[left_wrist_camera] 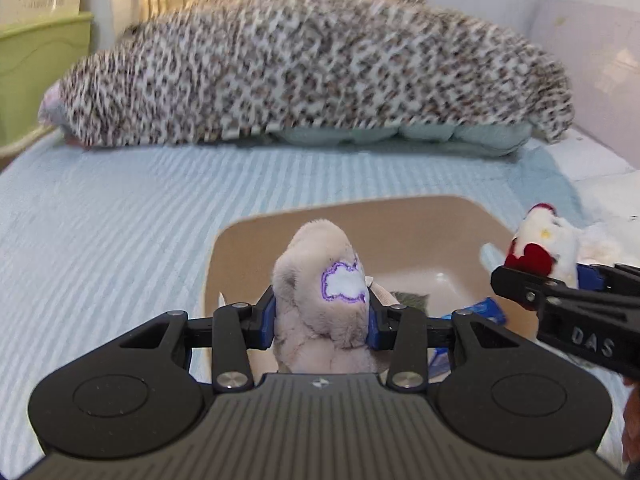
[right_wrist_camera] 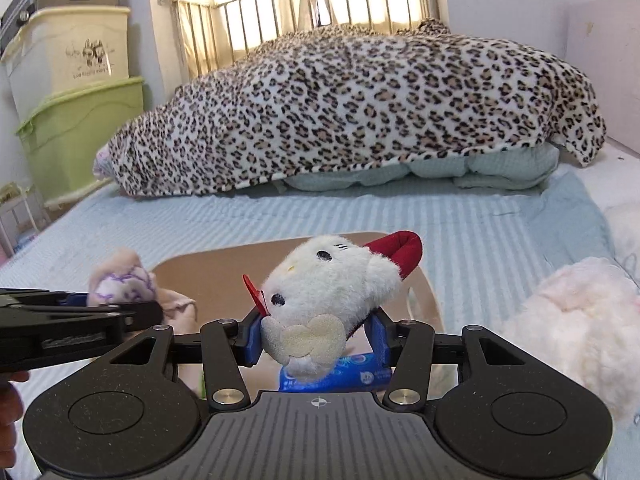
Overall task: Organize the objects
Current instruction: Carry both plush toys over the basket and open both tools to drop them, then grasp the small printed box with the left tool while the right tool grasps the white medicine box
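Note:
My left gripper [left_wrist_camera: 320, 320] is shut on a pale pink plush toy [left_wrist_camera: 320, 280] with a purple-edged white patch, held above a tan plastic bin [left_wrist_camera: 400, 220] on the bed. My right gripper [right_wrist_camera: 316, 334] is shut on a white plush toy [right_wrist_camera: 332, 284] with black eyes and a red bow, also over the bin [right_wrist_camera: 224, 272]. The right gripper shows in the left wrist view [left_wrist_camera: 560, 280] with its white plush [left_wrist_camera: 548, 240]. The left gripper shows in the right wrist view [right_wrist_camera: 100, 304] with the pink plush [right_wrist_camera: 120, 280]. A blue packet [right_wrist_camera: 352, 376] lies in the bin.
The bed has a light blue striped cover [left_wrist_camera: 100, 240]. A leopard-print blanket [right_wrist_camera: 360, 112] over bedding fills the far end. A fluffy white plush [right_wrist_camera: 580, 328] lies at the right. Green and cream storage bins [right_wrist_camera: 80, 128] stand beside the bed at the left.

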{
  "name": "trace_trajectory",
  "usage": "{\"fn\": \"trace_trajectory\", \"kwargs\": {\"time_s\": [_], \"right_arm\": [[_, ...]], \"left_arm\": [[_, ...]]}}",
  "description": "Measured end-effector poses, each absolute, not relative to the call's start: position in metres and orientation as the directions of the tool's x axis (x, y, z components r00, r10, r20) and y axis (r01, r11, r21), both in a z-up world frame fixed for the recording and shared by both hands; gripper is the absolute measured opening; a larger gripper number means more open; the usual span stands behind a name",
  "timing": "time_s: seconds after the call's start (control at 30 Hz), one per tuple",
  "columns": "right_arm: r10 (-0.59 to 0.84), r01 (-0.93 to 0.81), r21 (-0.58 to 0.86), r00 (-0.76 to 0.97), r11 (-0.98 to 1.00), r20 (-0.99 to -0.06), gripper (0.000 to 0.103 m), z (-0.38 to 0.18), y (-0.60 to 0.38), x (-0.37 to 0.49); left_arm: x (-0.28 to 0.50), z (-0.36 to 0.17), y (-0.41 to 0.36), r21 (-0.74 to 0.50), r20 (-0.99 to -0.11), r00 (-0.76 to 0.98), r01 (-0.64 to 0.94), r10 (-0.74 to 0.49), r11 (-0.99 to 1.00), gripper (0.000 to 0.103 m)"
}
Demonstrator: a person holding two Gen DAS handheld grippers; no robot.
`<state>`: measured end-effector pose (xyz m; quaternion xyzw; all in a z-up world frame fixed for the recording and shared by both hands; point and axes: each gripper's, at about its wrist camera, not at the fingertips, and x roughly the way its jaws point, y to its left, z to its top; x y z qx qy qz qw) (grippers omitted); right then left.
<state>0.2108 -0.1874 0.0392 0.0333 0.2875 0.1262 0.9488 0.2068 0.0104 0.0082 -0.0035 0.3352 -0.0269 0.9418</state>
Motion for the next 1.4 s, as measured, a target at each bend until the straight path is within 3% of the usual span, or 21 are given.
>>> {"fn": "trace_trajectory", "kwargs": {"time_s": [0.3, 0.4, 0.43, 0.47, 0.5, 0.57, 0.63, 0.77, 1.03, 1.4], "right_arm": [[0.243, -0.208, 0.13, 0.749, 0.97, -0.617, 0.052, 0.001, -0.169, 0.247], [0.238, -0.209, 0.121, 0.751, 0.971, -0.616, 0.065, 0.0, -0.17, 0.242], [0.239, -0.216, 0.113, 0.756, 0.97, -0.609, 0.071, 0.001, -0.172, 0.238], [0.236, -0.218, 0.104, 0.762, 0.97, -0.603, 0.079, 0.005, -0.174, 0.234], [0.236, -0.219, 0.103, 0.767, 0.97, -0.597, 0.084, 0.008, -0.176, 0.23], [0.241, -0.208, 0.124, 0.782, 0.97, -0.574, 0.097, 0.016, -0.185, 0.221], [0.249, -0.2, 0.148, 0.79, 0.968, -0.56, 0.101, 0.023, -0.194, 0.212], [0.242, -0.205, 0.13, 0.797, 0.97, -0.553, 0.103, 0.032, -0.204, 0.195], [0.174, -0.204, 0.013, 0.797, 0.979, -0.578, 0.103, 0.016, -0.218, 0.161], [0.133, -0.18, 0.011, 0.682, 0.984, -0.72, 0.103, -0.051, -0.227, 0.164]], "left_arm": [[0.243, -0.041, 0.007, 0.033, -0.733, 0.68, 0.011, 0.016, 0.999, 0.048], [0.238, -0.039, 0.011, 0.016, -0.737, 0.675, 0.033, -0.01, 0.999, 0.053], [0.235, -0.037, 0.011, 0.019, -0.734, 0.679, 0.042, -0.015, 0.999, 0.059], [0.231, -0.033, 0.01, 0.031, -0.727, 0.687, 0.04, -0.005, 0.999, 0.073], [0.227, -0.03, 0.01, 0.043, -0.714, 0.7, 0.032, 0.008, 0.999, 0.076], [0.222, -0.022, 0.011, 0.047, -0.698, 0.716, 0.032, 0.01, 0.998, 0.077], [0.217, -0.016, 0.012, 0.038, -0.701, 0.714, 0.029, 0.006, 0.999, 0.079], [0.197, -0.004, 0.013, 0.032, -0.693, 0.721, 0.06, -0.021, 0.998, 0.088], [0.158, 0.006, 0.016, 0.033, -0.683, 0.729, 0.093, -0.045, 0.995, 0.09], [0.144, -0.054, 0.026, -0.058, -0.769, 0.634, 0.054, -0.079, 0.997, 0.09]]}}
